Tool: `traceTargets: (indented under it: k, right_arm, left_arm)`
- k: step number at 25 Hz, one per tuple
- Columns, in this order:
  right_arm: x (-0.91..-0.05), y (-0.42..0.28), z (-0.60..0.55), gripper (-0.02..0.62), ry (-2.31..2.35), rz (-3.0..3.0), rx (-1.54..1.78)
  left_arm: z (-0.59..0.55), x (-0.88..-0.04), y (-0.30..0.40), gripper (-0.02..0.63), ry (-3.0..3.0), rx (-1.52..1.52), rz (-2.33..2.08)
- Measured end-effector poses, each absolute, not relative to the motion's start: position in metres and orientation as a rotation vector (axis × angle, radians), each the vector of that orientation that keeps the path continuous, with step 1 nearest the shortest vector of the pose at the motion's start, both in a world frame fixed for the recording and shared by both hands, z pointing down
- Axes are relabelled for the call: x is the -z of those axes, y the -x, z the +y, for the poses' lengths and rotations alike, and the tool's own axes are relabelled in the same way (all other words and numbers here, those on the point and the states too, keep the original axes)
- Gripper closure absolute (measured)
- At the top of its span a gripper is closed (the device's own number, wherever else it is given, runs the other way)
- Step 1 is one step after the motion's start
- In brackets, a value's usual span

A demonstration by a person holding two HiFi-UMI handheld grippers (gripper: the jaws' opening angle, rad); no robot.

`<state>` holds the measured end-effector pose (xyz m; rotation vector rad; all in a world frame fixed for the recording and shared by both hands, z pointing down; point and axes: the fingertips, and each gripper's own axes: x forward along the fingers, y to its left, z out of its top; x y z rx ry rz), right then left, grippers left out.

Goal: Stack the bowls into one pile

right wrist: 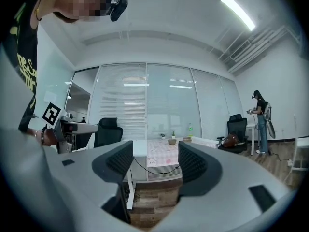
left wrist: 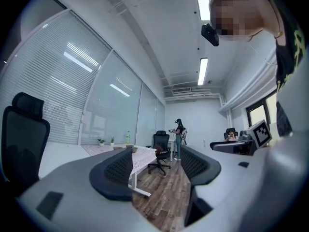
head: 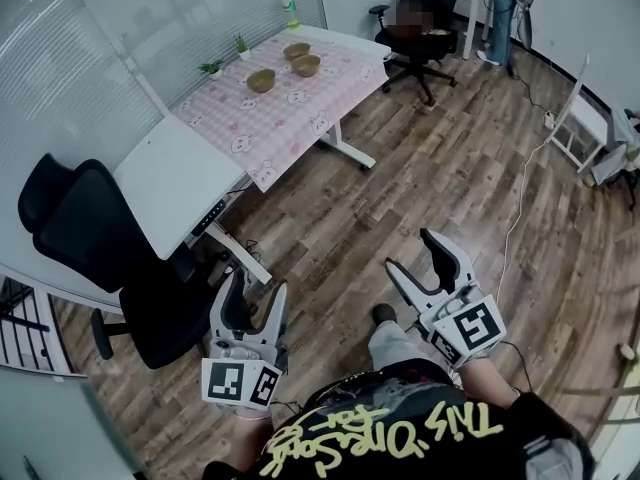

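Note:
Three brown bowls stand apart on the far pink checked table point(head: 300, 118): one bowl point(head: 261, 80) on the left, another bowl point(head: 297, 51) at the back and a third bowl point(head: 307, 65) beside it. My left gripper point(head: 258, 288) and right gripper point(head: 413, 252) are held over the wooden floor, well short of the table, both open and empty. In the left gripper view the left gripper point(left wrist: 157, 170) frames the table's end with a bowl point(left wrist: 133, 149) on it. Between the right gripper point(right wrist: 155, 163) jaws the right gripper view shows a small, distant bowl point(right wrist: 172, 141).
Two black office chairs point(head: 110, 258) stand beside a white desk point(head: 175, 178) to my left. On the pink table are a green bottle point(head: 289, 8) and two small plants point(head: 212, 68). Beyond it are another chair point(head: 425, 13) and a standing person point(head: 500, 8). A white cable point(head: 520, 208) crosses the floor.

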<state>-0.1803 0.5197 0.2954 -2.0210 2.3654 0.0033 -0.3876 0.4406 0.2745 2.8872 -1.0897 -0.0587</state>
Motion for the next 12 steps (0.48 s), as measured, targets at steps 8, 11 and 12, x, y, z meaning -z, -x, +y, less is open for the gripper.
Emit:
traceTargets:
  k: [8,11,12]
  right_arm:
    - [-0.288,0.109,0.433,0.319,1.972,2.425,-0.017]
    - [-0.284,0.085,0.405,0.319,1.946,2.446,-0.028]
    - [-0.282,0.077,0.397,0.319,1.936,2.448,-0.033]
  left_arm:
    - [0.365,-0.257,0.324,0.302,-2.875,0.114,-1.198]
    - [0.339,-0.25,0.303,0.305,-2.863,0.143,-1.237]
    - [0.33,-0.249,0.296,0.305,-2.861,0.148,-1.246]
